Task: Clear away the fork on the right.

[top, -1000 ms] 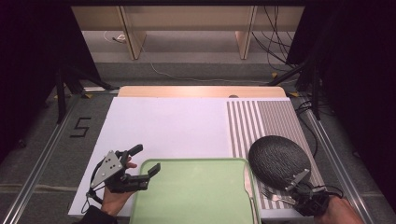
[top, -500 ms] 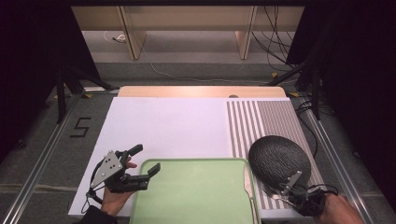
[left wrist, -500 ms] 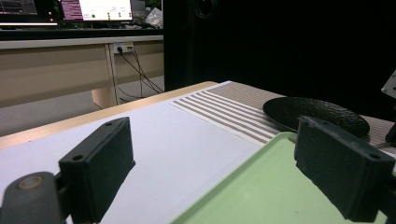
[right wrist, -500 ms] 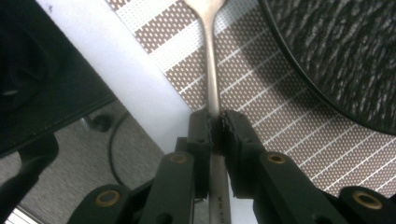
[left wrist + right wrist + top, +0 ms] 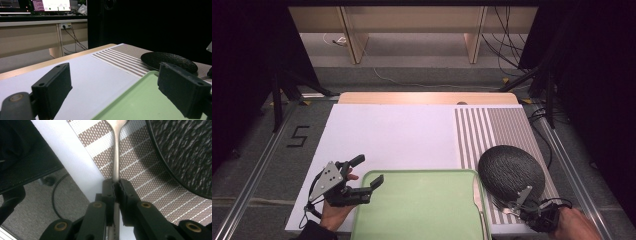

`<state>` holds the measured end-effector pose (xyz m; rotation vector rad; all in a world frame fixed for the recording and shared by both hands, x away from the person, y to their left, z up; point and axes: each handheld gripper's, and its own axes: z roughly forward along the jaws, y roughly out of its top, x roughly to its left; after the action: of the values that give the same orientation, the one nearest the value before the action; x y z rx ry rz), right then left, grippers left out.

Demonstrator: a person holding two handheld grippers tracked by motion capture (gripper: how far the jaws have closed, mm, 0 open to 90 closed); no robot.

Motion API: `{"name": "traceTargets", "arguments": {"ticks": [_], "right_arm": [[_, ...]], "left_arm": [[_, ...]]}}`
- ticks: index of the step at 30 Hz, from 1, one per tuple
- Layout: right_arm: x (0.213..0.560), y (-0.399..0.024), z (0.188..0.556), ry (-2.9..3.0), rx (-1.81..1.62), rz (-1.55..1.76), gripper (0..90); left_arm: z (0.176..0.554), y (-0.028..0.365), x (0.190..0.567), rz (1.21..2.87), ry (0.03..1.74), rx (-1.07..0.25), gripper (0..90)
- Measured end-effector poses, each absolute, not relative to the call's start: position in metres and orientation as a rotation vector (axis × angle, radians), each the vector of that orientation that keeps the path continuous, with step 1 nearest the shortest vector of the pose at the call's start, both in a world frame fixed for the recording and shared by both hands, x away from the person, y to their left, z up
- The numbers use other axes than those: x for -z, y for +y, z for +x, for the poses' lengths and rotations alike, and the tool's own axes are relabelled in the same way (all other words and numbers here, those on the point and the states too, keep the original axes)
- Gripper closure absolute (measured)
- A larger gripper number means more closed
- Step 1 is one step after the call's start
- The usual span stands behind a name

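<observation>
Jaws of R gripper [image 5: 116,187] just closed, pinching utensil handle [image 5: 116,157]; L gripper [image 5: 364,177] spread over tray [image 5: 422,210].

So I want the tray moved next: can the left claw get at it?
Probably yes: the left claw stands open at the green tray's near-left corner, one jaw over its rim, nothing between them.

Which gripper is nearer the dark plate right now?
Right. The right gripper, shut on a utensil handle, sits at the dark plate's near edge; the left gripper is across the green tray.
</observation>
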<state>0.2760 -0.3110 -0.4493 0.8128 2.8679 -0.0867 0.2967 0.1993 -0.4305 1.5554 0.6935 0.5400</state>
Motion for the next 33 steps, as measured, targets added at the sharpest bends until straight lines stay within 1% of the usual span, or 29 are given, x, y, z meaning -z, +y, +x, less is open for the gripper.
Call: {"name": "traceTargets", "arguments": {"ticks": [12,23,33], "right_arm": [[0.436,-0.305,0.273,2.851,-0.1,0.751,83.9],[0.423,-0.302,0.275,2.809,-0.46,0.804,83.9],[0.416,-0.301,0.28,2.758,-0.808,0.961,83.9]], "left_arm": [[0.297,0.199,0.43,1.556,0.693,-0.54,11.4],[0.296,0.199,0.43,1.555,0.691,-0.542,11.4],[0.296,0.199,0.43,1.552,0.693,-0.541,11.4]]}}
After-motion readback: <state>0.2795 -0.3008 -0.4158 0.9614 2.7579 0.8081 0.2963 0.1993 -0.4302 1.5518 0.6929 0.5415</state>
